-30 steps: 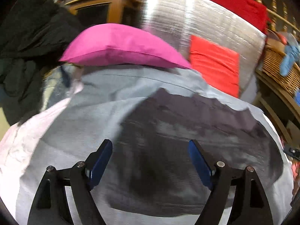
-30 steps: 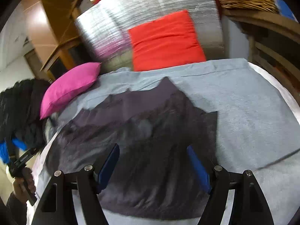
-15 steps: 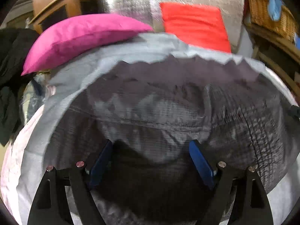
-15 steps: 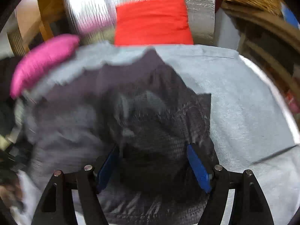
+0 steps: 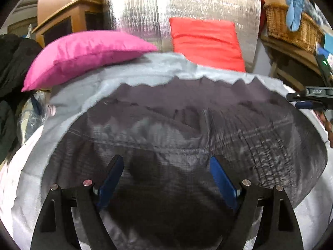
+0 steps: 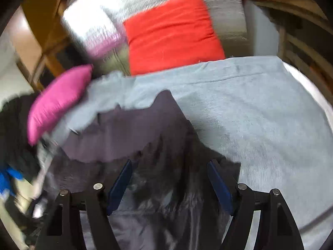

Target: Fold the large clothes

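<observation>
A large dark grey-purple garment [image 5: 187,125] lies spread on a grey sheet [image 5: 135,75] over a bed. My left gripper [image 5: 166,160] hovers open low over the garment's near part; its blue pads are wide apart and clamp no cloth. At the right edge of that view, part of my right gripper [image 5: 306,104] shows with a hand behind it. In the blurred right wrist view, my right gripper [image 6: 169,163] stands open above the garment [image 6: 145,129] near its right edge, where the bare sheet [image 6: 260,114] begins.
A pink pillow [image 5: 87,52] lies at the sheet's far left and a red cushion [image 5: 208,43] leans on a silver padded backrest [image 5: 187,0]. Dark clothes [image 5: 10,73] pile up on the left. A wicker basket [image 5: 291,27] sits on wooden shelving to the right.
Both grippers have come closer and lower over the garment, which now fills more of each view. Their jaws stay wide apart. The right wrist view has swung and is blurred.
</observation>
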